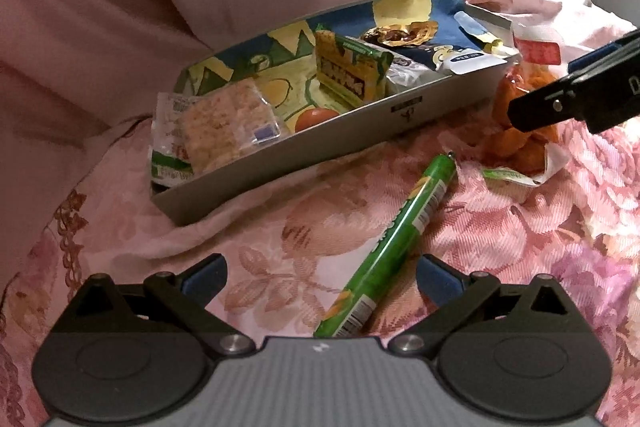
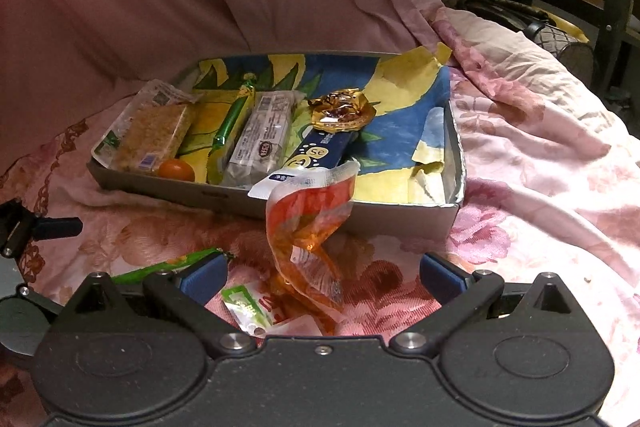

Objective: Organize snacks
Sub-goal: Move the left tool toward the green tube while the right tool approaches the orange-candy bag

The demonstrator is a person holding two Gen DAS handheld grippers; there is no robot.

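Wide-open left gripper (image 1: 320, 277) is straddling the green stick pack (image 1: 394, 243); right gripper (image 2: 323, 277), wide too, is hovering over the orange packet (image 2: 308, 227) beside the tray's near wall (image 2: 360, 213).

tray (image 1: 360, 131): matt metal | green stick (image 1: 392, 239): glossy plastic (foil-like) | bedspread (image 1: 520, 247): woven cloth

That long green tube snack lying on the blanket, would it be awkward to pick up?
Probably a bit. The green tube snack is round and glossy, so it may roll or slip between the left gripper fingers. It lies on a soft floral blanket, which may give under pressure. It looks fairly stiff, not floppy.
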